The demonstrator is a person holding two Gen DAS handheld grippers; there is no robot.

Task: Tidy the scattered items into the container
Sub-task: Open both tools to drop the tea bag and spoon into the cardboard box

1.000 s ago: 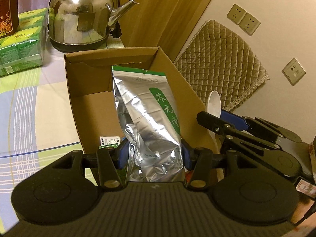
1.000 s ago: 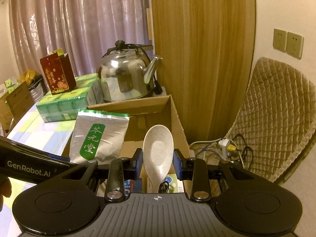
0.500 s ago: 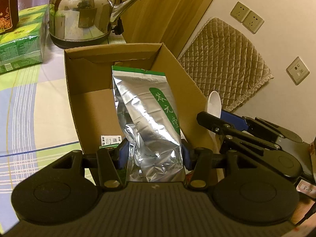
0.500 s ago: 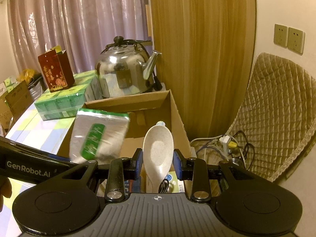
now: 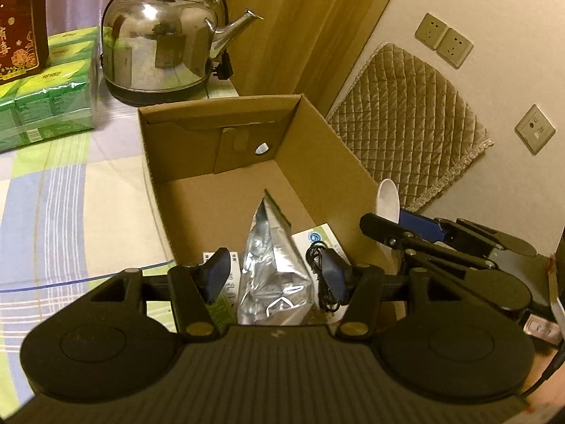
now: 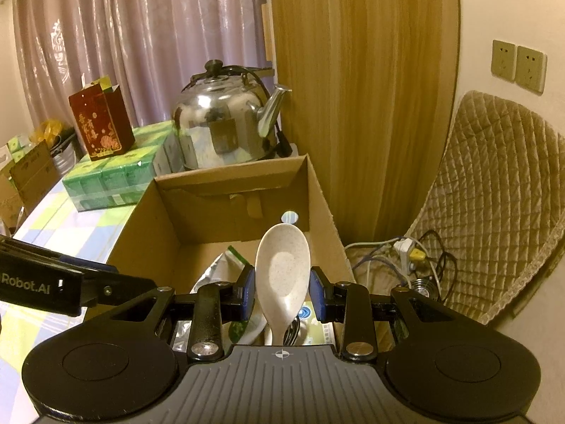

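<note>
Here, crinkled foil pouch (image 5: 273, 268), corrugated cardboard box (image 5: 317, 162), speckled spoon (image 6: 282, 268)

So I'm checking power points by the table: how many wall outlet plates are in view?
3. Two sit side by side above the quilted cushion; a third is lower, to the cushion's right. Others may be hidden.

A shiny round steel kettle (image 5: 160, 40) stands at upper centre on the worktop (image 5: 53, 205), covered by a pastel checked cloth. Left of it lie green wrapped tissue packs (image 5: 42, 99), with a dark red paper gift bag (image 6: 100, 122) on top. A quilted beige cushion (image 5: 406, 120) fills the right, below beige wall sockets (image 5: 443, 39).
</note>
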